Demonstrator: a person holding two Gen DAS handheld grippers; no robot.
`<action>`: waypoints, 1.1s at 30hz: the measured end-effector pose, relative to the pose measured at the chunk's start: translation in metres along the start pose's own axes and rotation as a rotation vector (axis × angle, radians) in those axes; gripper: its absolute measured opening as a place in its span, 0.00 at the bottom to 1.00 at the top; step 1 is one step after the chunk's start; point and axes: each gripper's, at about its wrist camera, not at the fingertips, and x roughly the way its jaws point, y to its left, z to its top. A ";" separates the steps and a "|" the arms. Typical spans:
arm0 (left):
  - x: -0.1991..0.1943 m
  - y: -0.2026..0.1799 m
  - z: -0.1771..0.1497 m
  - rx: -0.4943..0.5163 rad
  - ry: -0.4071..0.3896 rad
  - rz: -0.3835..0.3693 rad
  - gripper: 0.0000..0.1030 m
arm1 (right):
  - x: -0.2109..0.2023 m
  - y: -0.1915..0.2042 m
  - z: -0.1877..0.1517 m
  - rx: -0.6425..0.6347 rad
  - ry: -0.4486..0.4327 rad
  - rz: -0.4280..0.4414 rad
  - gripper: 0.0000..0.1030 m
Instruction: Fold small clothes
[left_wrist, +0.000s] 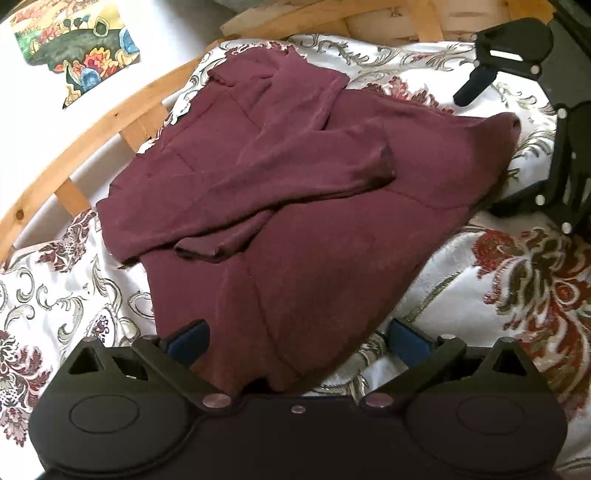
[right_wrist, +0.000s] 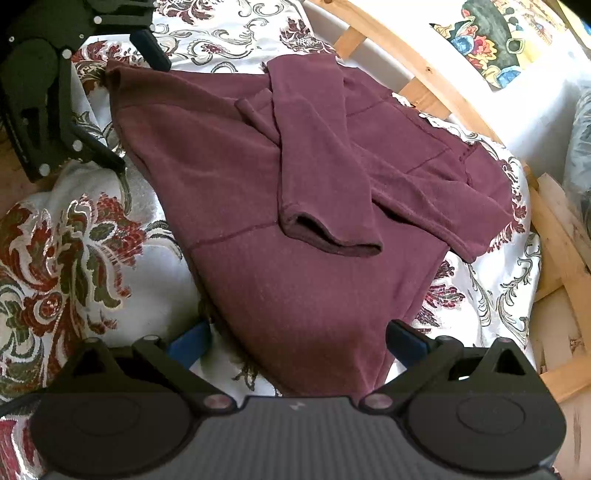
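A maroon sweater (left_wrist: 295, 206) is laid flat on a floral bedcover (left_wrist: 517, 280), with both sleeves already crossed over the chest, so the sleeve fold appears done and the lengthwise fold of the body is judged to be the step in hand.

At the left, the left gripper (left_wrist: 297, 338) is held at the near hem with its jaws spread wide on either side of the cloth; nothing is pinched.

At the right, the right gripper (right_wrist: 297, 341) is likewise spread open, set at the other near corner of the hem, the fabric lying between its fingers but not clamped. Each gripper is also seen in the other's view, beside the garment's edge.

The next move is judged to call for both tools to be closed on the hem corners, then lifted together and carried toward the far collar.

No containers are seen; only a wooden frame (left_wrist: 110, 110) and a colourful patterned cloth (left_wrist: 74, 48) lie beyond.
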 end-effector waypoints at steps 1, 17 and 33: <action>0.001 -0.001 0.001 0.003 0.005 0.007 1.00 | 0.000 0.000 0.000 0.001 0.000 0.001 1.00; -0.003 -0.013 -0.010 -0.002 -0.022 0.101 1.00 | 0.018 -0.012 0.015 0.100 -0.032 -0.072 1.00; -0.002 -0.013 -0.006 0.071 -0.022 0.094 1.00 | 0.011 -0.041 0.015 0.335 -0.064 -0.020 0.87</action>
